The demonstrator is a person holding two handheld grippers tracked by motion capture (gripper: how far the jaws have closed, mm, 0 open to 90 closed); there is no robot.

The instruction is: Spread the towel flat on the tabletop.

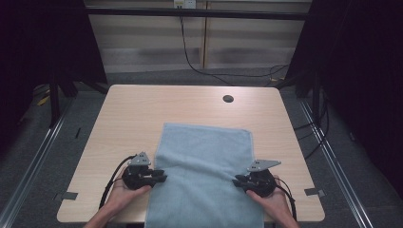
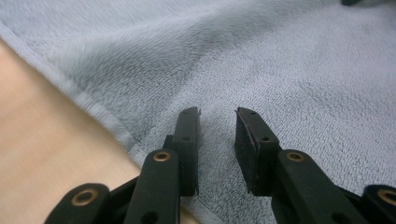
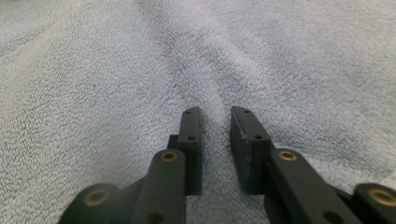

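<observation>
Towel (image 1: 204, 171), pale blue terry, spread flat with soft creases.
Left gripper (image 1: 159, 176) and right gripper (image 1: 236, 180) at its side hems, jaws apart, unclamped; light wooden table (image 1: 128, 114), dark room.

a light blue towel (image 1: 204, 175) lies flat on the wooden table (image 1: 128, 114). the left gripper (image 1: 159, 178) meets its left edge. the right gripper (image 1: 237, 180) meets its right edge.

My left gripper (image 1: 160, 176) sits at the towel's (image 1: 204, 166) left edge, jaws slightly parted and pointing inward; my right gripper (image 1: 237, 181) mirrors it at the right edge, jaws narrowly apart, nothing pinched.
</observation>
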